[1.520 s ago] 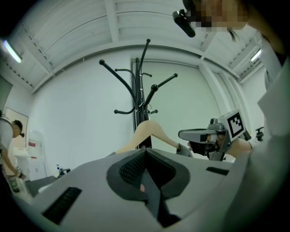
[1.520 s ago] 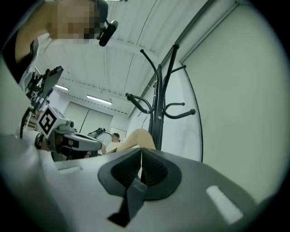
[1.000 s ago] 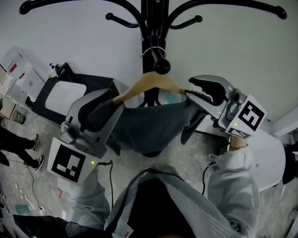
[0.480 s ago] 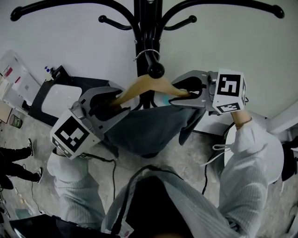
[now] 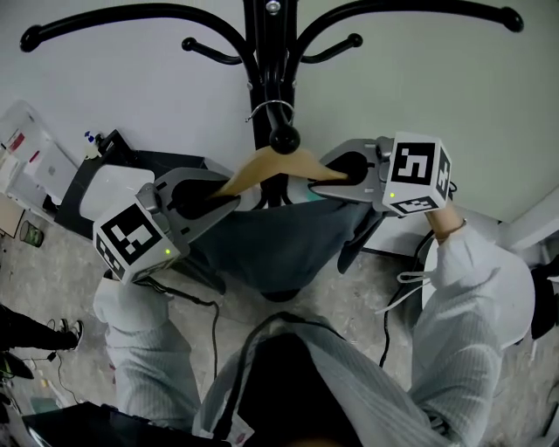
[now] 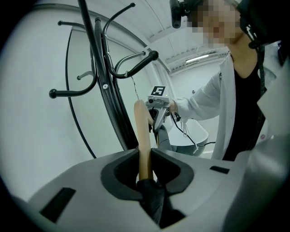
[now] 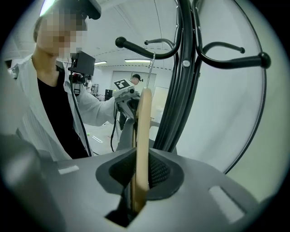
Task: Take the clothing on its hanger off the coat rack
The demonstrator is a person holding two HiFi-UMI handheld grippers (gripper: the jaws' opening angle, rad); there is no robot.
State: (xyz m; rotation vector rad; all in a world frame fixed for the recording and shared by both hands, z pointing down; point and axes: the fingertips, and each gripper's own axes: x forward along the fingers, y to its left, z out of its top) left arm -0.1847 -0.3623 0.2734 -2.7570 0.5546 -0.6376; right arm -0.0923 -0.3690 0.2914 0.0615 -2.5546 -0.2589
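Observation:
A wooden hanger (image 5: 271, 163) hangs by its wire hook (image 5: 272, 108) on a knobbed peg of the black coat rack (image 5: 265, 52). A dark grey garment (image 5: 279, 244) is draped over it. My left gripper (image 5: 214, 194) sits on the hanger's left arm, its jaws closing with the wood (image 6: 144, 140) and a fold of cloth between them. My right gripper (image 5: 336, 175) sits on the right arm, jaws closing with the wood (image 7: 143, 136) between them. In each gripper view the pads touch the hanger.
More curved rack arms (image 5: 105, 22) spread overhead. A black case with a white pad (image 5: 113, 183) lies on the floor at the left. A white round seat (image 5: 515, 297) stands at the right. Cables trail across the floor. Another person's shoe (image 5: 68, 330) shows at far left.
Both grippers rose and slid inward onto the hanger's two arms, then closed around them. The hanger and garment still hang on the peg.

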